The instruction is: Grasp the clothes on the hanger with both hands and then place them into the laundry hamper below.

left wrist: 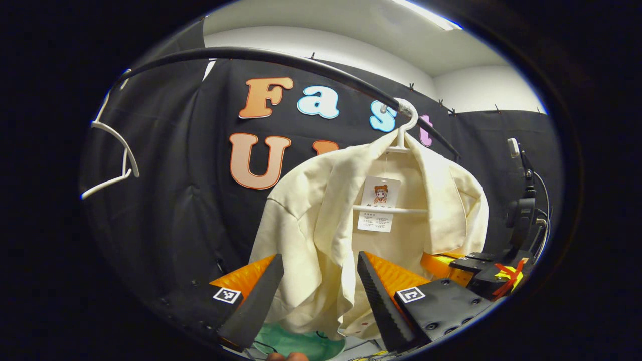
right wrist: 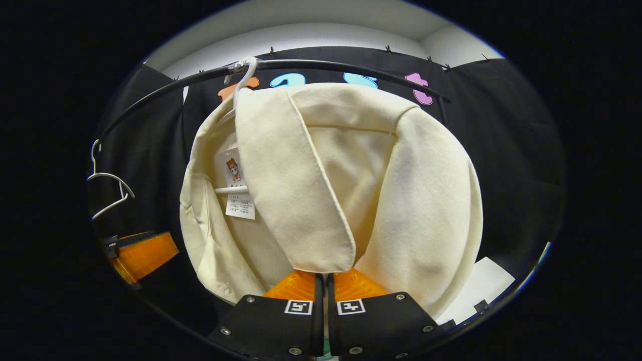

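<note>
A cream jacket (left wrist: 311, 230) hangs on a white hanger (left wrist: 401, 135) whose hook sits over a black rail (left wrist: 281, 57). It hangs open at the front, with a paper tag (left wrist: 377, 210) showing inside below the collar and the hanger's crossbar running behind that tag.

In the left gripper view, the left gripper (left wrist: 316, 296) is spread wide, and the jacket's front panel and lower hem hang in the gap between its two fingers. I cannot tell whether either finger touches the cloth. Something green (left wrist: 296, 343) lies below the hem, under the gripper. To the right of the left gripper and a little farther off, the right gripper (left wrist: 469, 271) shows beside the jacket's far edge.

In the right gripper view, the jacket (right wrist: 351, 180) is very close in front of the right gripper (right wrist: 325, 286), its lapel (right wrist: 296, 200) hanging down to just above the fingers. The two fingers stand pressed together with only a thin slit between them; the lapel's lower edge covers their tips, so I cannot tell whether any cloth is pinched there. The tag (right wrist: 238, 195) is up and to the left of this gripper, and the hanger's hook (right wrist: 243, 70) is over the rail (right wrist: 351, 66) above it. Part of the left gripper (right wrist: 140, 253) shows low on the left.

A second, bare white hanger (left wrist: 113, 155) hangs on the same rail, well apart from the jacket, far left of both grippers.
</note>
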`<state>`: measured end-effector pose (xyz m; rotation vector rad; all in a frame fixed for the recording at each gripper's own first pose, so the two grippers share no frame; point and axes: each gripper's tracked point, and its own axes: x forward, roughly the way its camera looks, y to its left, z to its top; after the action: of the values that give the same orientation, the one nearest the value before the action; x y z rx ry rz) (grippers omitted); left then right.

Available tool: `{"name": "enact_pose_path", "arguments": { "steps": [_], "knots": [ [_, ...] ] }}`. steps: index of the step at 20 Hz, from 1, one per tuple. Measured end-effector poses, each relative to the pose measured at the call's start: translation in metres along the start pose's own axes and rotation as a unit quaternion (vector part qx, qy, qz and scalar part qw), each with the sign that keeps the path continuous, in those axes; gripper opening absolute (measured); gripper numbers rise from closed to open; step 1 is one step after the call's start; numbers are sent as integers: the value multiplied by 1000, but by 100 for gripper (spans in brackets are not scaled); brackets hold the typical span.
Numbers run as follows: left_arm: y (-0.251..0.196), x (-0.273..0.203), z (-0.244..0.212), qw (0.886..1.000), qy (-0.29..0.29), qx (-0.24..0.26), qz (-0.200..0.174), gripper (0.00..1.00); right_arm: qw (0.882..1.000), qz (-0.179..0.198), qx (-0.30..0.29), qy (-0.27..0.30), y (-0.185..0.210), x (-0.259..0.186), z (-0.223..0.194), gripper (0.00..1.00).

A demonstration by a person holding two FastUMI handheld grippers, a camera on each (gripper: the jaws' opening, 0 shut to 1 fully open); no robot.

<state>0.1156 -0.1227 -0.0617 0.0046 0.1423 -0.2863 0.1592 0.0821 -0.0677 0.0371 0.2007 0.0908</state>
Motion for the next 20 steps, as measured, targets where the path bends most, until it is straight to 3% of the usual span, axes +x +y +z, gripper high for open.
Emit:
{"name": "enact_pose_path", "arguments": {
  "steps": [12,14,20],
  "knots": [
    [-16,38,-19,1000,25,7,-16,96,1000,-3,1,-11,-10,-34,13,3],
    [-20,48,-25,999,35,7,-22,100,1000,-4,0,-14,-13,-37,14,3],
    [-18,72,-36,999,41,33,-11,97,1000,-6,4,-21,-17,-49,22,4]
  ]
}}
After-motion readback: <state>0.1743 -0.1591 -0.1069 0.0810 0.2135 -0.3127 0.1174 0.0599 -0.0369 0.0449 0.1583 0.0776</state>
